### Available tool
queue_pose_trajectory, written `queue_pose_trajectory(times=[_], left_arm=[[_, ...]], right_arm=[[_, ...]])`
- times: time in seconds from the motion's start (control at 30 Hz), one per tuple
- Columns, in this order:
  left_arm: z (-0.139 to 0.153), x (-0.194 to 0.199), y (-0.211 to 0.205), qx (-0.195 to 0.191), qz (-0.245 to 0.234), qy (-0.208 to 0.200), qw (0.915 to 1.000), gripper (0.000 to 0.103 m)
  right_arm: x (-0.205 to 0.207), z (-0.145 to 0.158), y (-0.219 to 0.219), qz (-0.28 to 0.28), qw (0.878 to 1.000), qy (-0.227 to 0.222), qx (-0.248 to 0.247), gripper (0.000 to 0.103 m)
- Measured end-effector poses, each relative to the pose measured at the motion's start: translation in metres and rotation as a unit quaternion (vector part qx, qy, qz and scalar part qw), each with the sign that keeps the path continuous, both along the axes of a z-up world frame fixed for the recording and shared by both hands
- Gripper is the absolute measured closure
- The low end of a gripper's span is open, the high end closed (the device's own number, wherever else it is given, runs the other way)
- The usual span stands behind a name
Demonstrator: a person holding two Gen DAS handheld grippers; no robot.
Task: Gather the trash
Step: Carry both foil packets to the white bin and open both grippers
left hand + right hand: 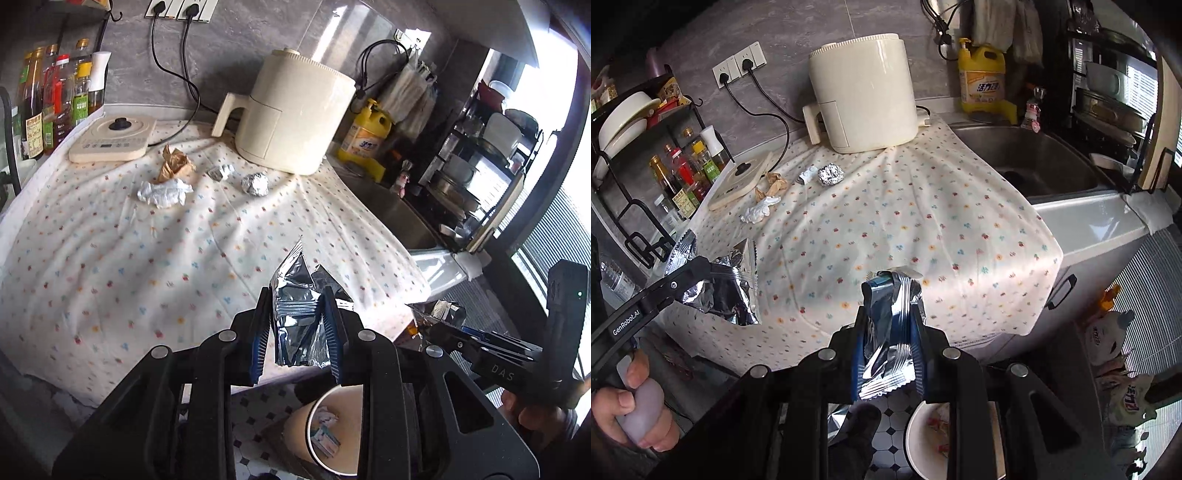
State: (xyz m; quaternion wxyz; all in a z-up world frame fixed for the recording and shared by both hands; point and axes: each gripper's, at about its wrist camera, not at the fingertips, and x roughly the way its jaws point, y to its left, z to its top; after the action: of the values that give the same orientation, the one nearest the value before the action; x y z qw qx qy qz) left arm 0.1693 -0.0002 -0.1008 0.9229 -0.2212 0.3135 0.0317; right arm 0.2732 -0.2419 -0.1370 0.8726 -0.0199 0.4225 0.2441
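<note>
Both grippers carry foil wrappers off the front edge of the worktop, toward the bin below.

Left gripper (297, 328) is clamped on a foil wrapper (295, 295); right gripper (890, 332) is clamped on a second wrapper (890, 317). Judged step: transport to the bin (334, 432), which stands on the floor under the front edge. The next move calls for centring each wrapper over the rim, then opening. Still near the back edge, left to right: tissue (164, 192), brown paper (173, 164), small foil piece (221, 172), foil ball (255, 184). The bin is half masked by gripper frames; its depth and contents are unclear.
</note>
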Motion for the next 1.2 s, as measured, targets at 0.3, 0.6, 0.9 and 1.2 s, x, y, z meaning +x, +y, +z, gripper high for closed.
queue_pose_trajectory(times=[0.3,0.6,0.9,1.2], left_arm=[[-0.054,-0.006,-0.067,-0.032,-0.05,0.047,0.9971,0.076],[-0.1,0.001,-0.109,-0.047,-0.096,0.091,0.99,0.076],[-0.123,0.012,-0.138,-0.054,-0.135,0.113,0.9828,0.076],[-0.145,0.029,-0.171,-0.082,-0.184,0.139,0.9697,0.055]], right_arm=[[-0.027,-0.054,-0.079,-0.048,0.997,0.054,-0.024,0.081],[-0.032,-0.117,-0.118,-0.088,0.99,0.101,-0.041,0.045],[-0.048,-0.122,-0.152,-0.108,0.988,0.113,-0.017,0.046],[-0.056,-0.11,-0.181,-0.151,0.982,0.107,-0.032,0.039]])
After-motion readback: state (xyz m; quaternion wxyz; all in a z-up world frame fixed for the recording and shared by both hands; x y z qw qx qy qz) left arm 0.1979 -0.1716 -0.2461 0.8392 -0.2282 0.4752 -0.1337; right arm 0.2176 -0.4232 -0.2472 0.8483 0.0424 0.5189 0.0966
